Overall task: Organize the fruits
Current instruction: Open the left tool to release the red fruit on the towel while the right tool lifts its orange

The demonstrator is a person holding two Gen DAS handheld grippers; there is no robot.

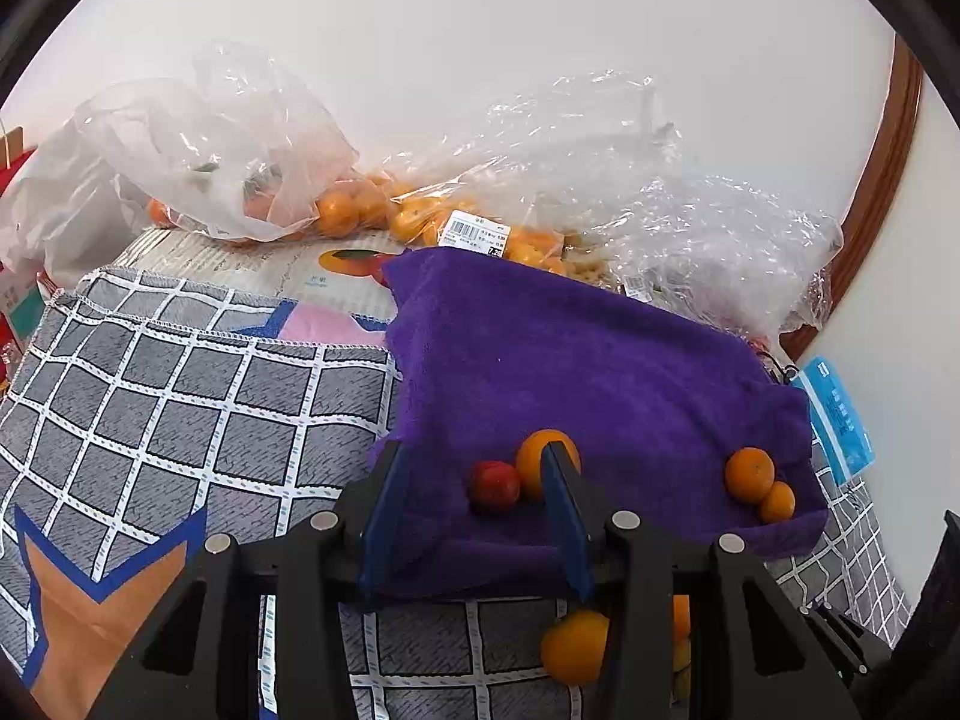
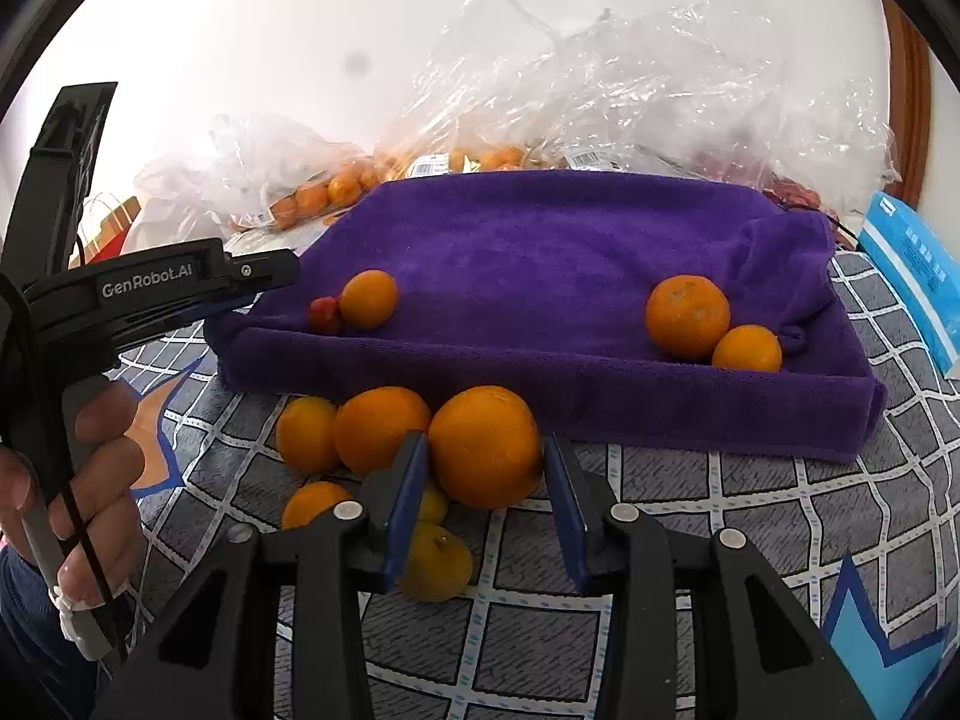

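A purple towel [image 1: 600, 360] [image 2: 540, 240] lies on a grey checked cloth [image 1: 180, 396]. On its near left sit a small red fruit [image 1: 495, 486] [image 2: 324, 315] and an orange [image 1: 534, 456] [image 2: 368, 299]. My left gripper [image 1: 474, 450] stands open around them; its pads touch neither. Two more oranges [image 1: 749, 474] [image 2: 687, 315] rest at the towel's right edge. In front of the towel, my right gripper [image 2: 485, 441] is shut on a large orange [image 2: 486, 447], a pad against each side. Several loose oranges [image 2: 381, 429] and a yellowish fruit [image 2: 435, 564] lie just left of it.
Clear plastic bags [image 1: 240, 138] [image 2: 630, 78] with many small oranges stand behind the towel against a white wall. A blue packet [image 2: 918, 276] lies at the right edge. A hand [image 2: 102, 456] grips the left tool's handle at the left of the right wrist view.
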